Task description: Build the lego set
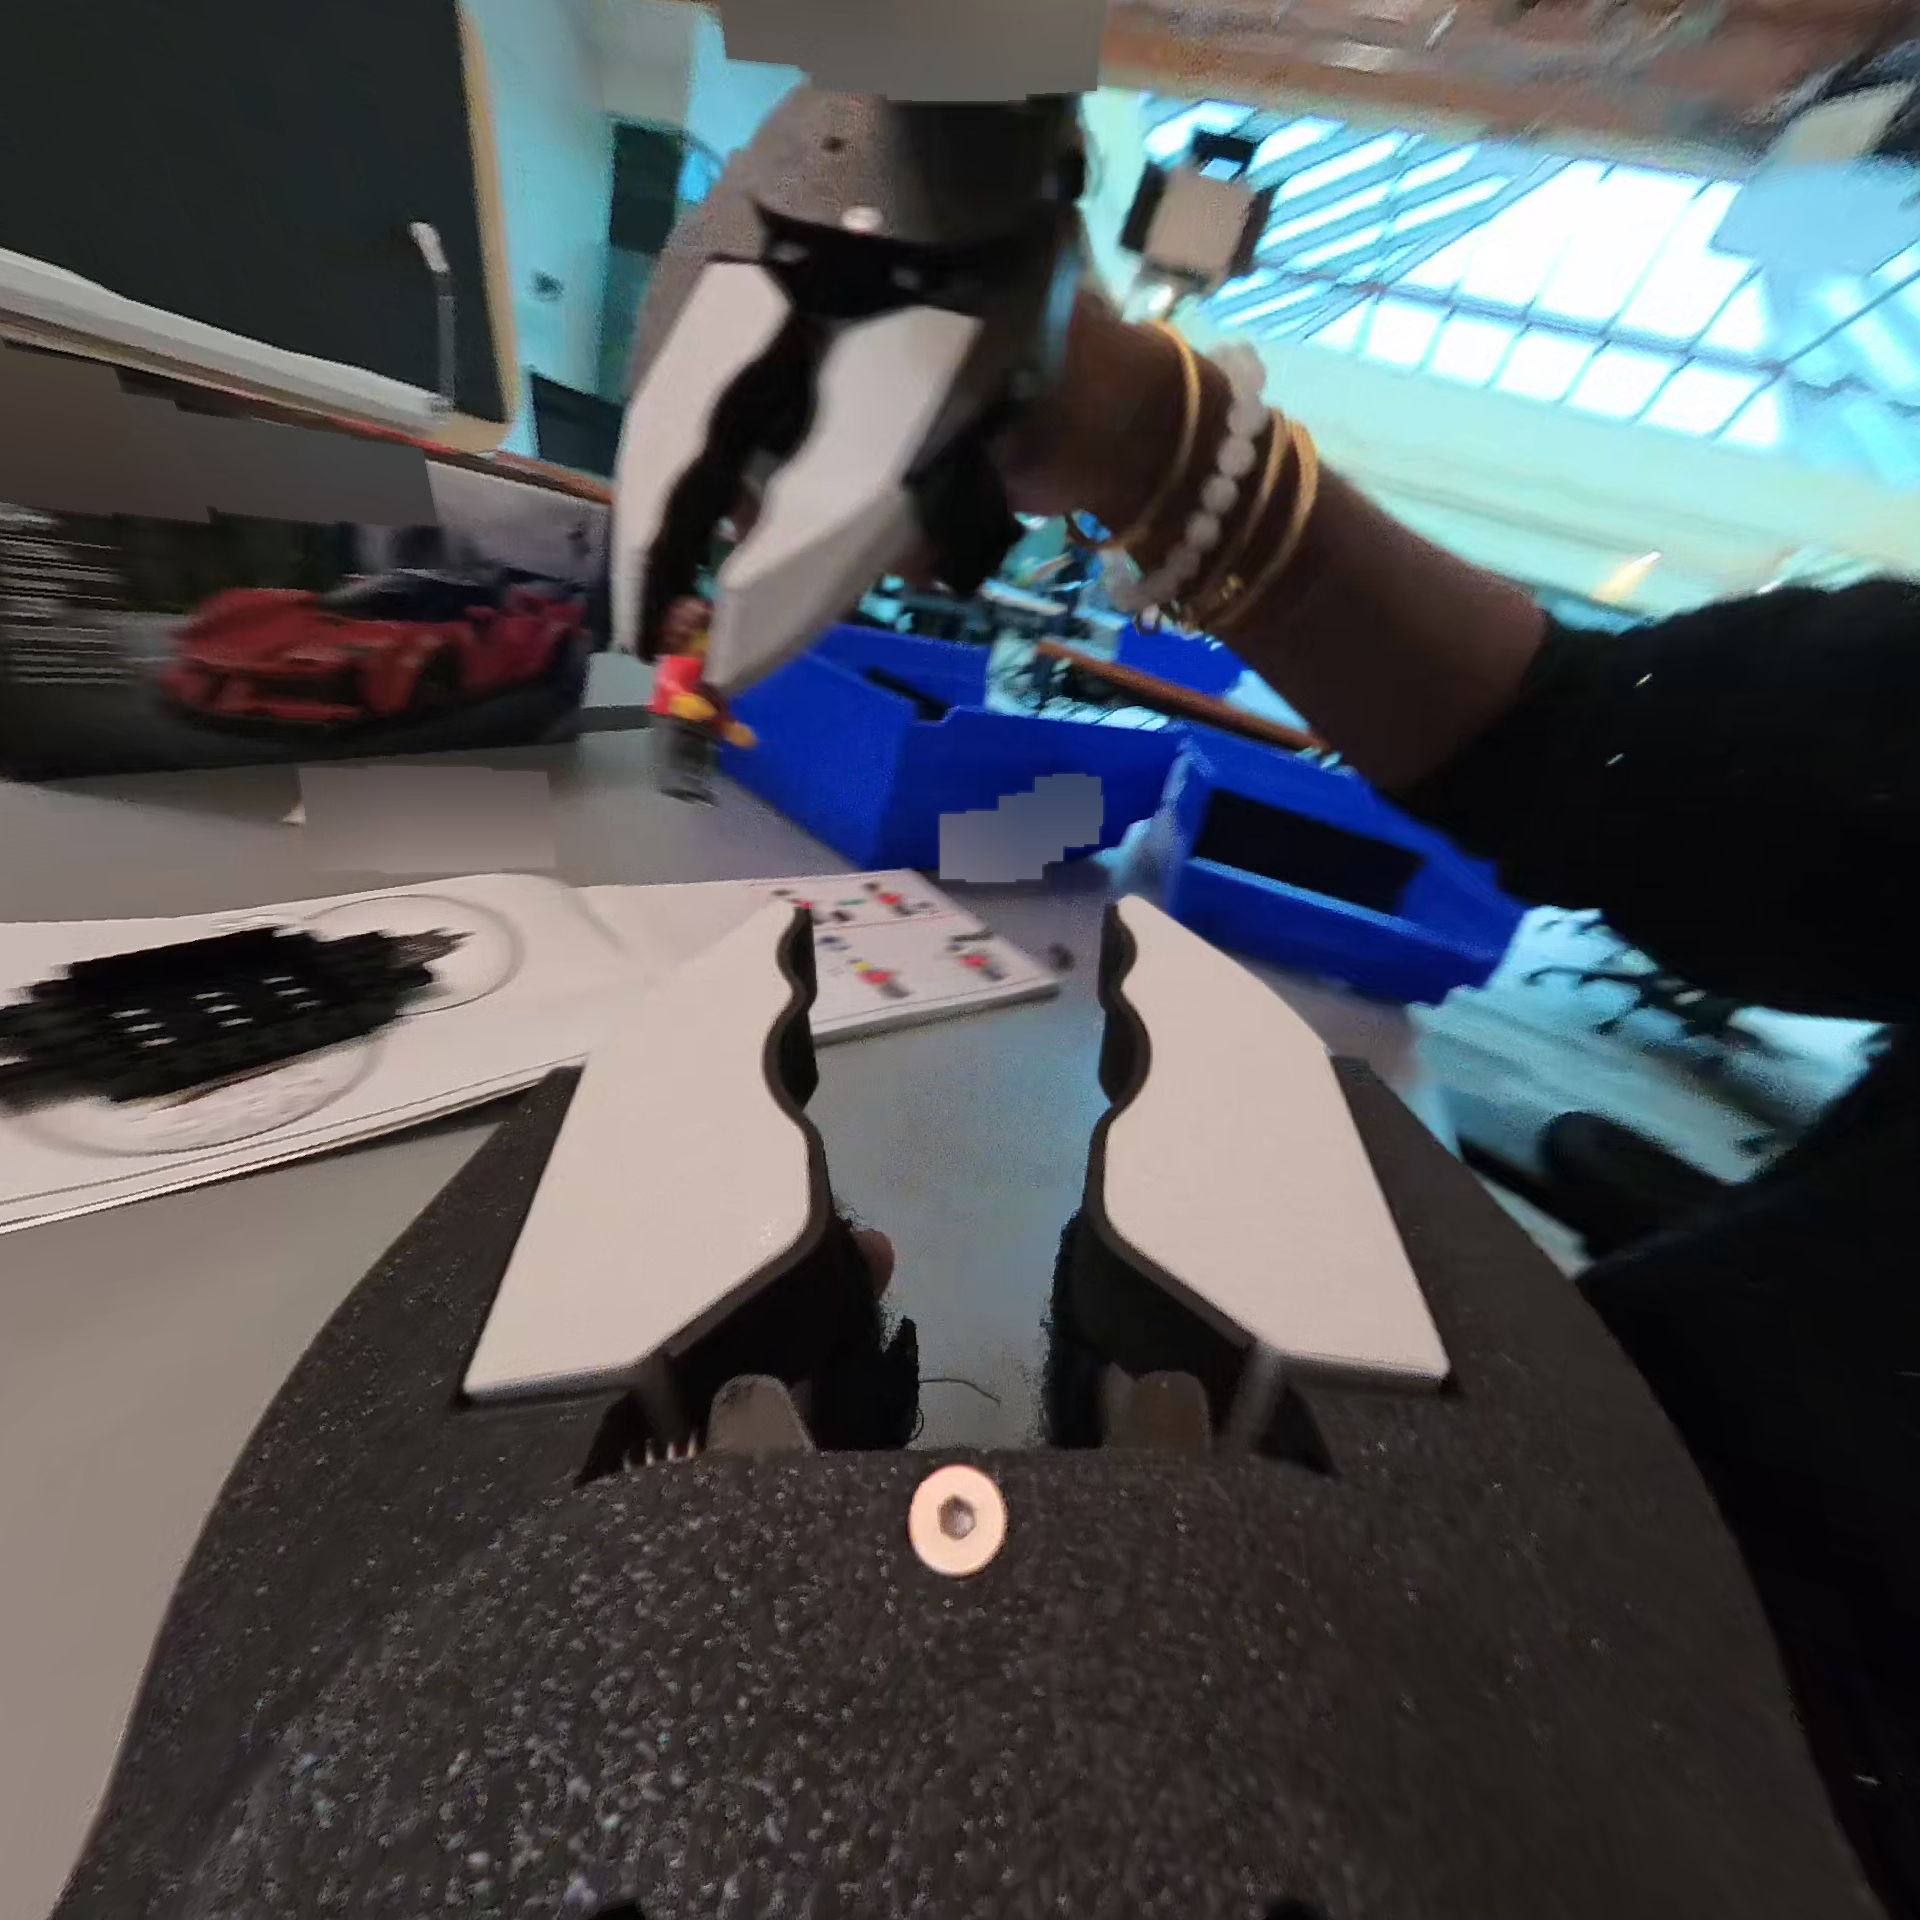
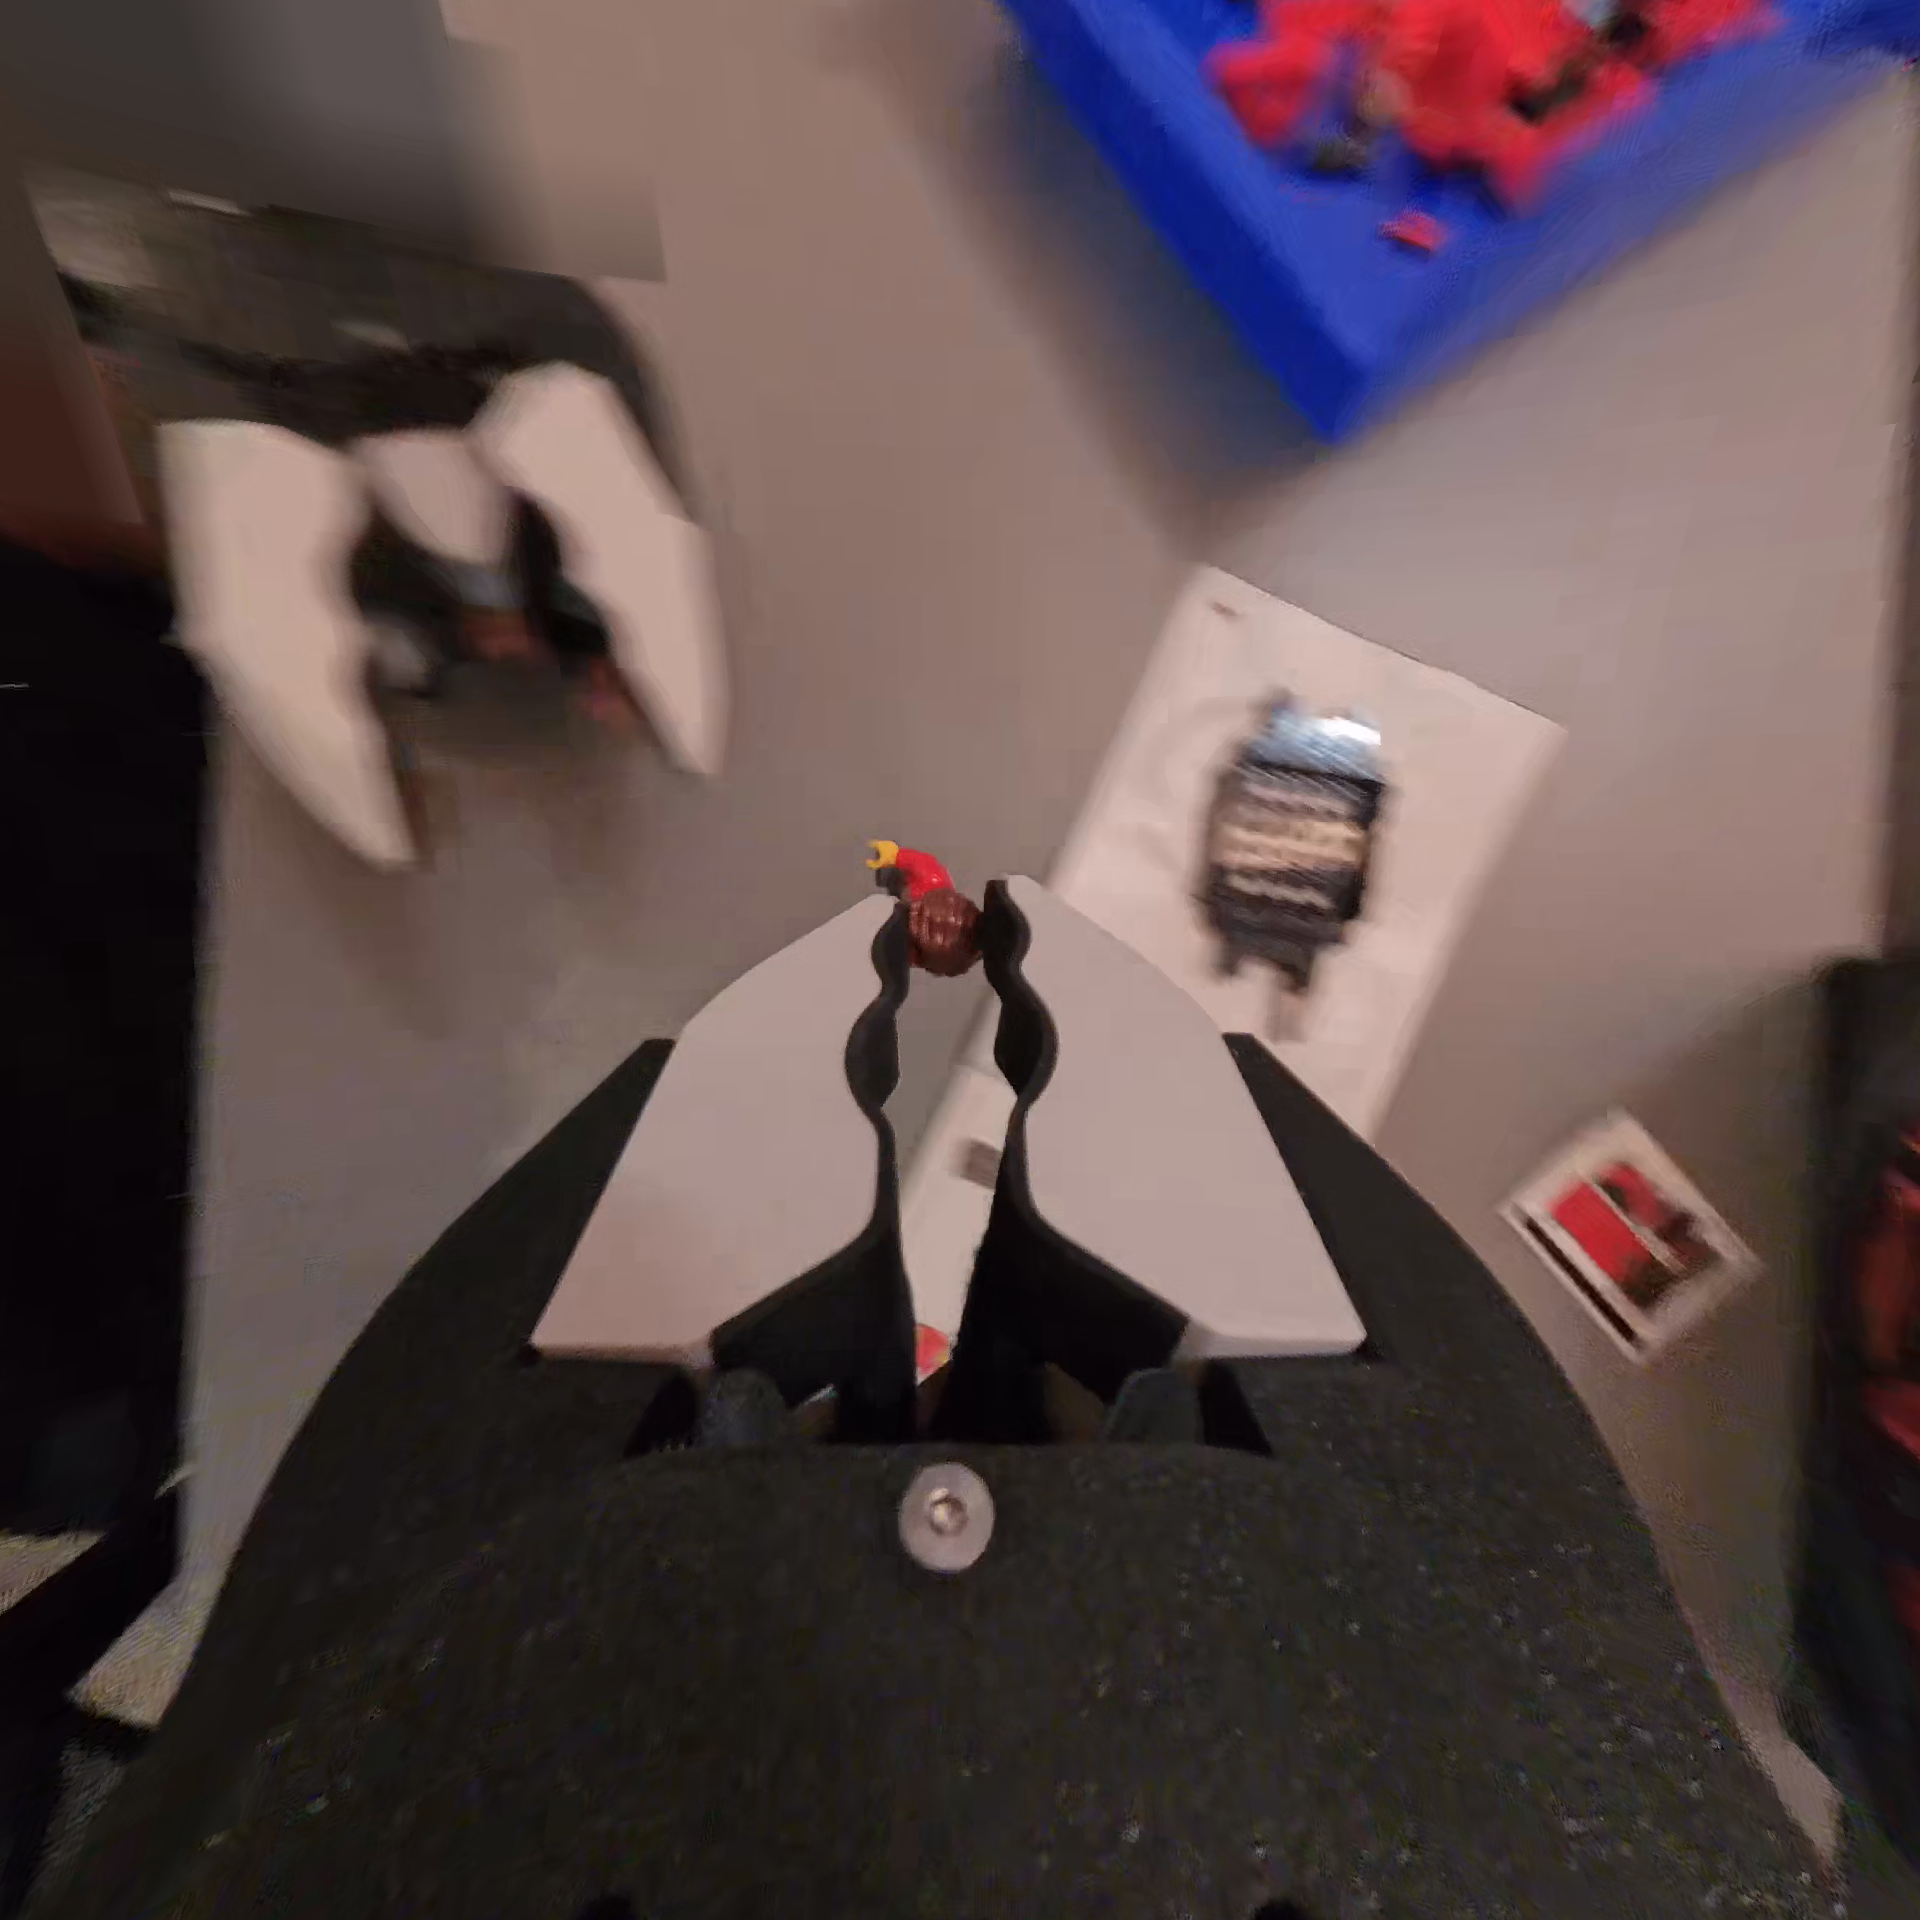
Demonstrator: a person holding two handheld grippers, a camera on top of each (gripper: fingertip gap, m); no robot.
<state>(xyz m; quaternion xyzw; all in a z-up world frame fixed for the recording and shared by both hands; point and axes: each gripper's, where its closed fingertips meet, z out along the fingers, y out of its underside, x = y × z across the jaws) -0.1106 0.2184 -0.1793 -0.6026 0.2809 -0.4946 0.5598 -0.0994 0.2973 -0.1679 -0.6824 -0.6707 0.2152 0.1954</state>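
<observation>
Gripping a small toy figure (image 2: 935,920) by its brown-haired head, the right gripper (image 2: 940,914) has its jaws narrowed onto it, both dark pads pressed against the sides of the hair. From the right wrist view the figure's long axis runs straight away from the jaws: red torso and one red arm with a yellow hand poke out past the fingertips, up and slightly left. The left wrist view confirms it, with the figure (image 1: 691,717) hanging upright below the tips, head up, black legs down, feet just above the grey counter (image 1: 260,1403). That gripper comes down steeply from above, fingers angled down and to the left, with a hand and wrist (image 1: 1195,457) wearing gold bangles and a pale bead bracelet behind it, then a black sleeve. The left gripper (image 1: 956,925) sits low over the counter with its jaws wide and bare, pointing forward towards a booklet (image 1: 935,956) and well short of the figure. Blue bins (image 1: 935,769) stand just behind the figure; one blue bin (image 2: 1299,270) carries red pieces. A white sheet with a black printed patch (image 1: 208,1018) lies left of the left gripper, and a box picturing a red car (image 1: 312,655) stands behind it. Everything is blurred by motion.
</observation>
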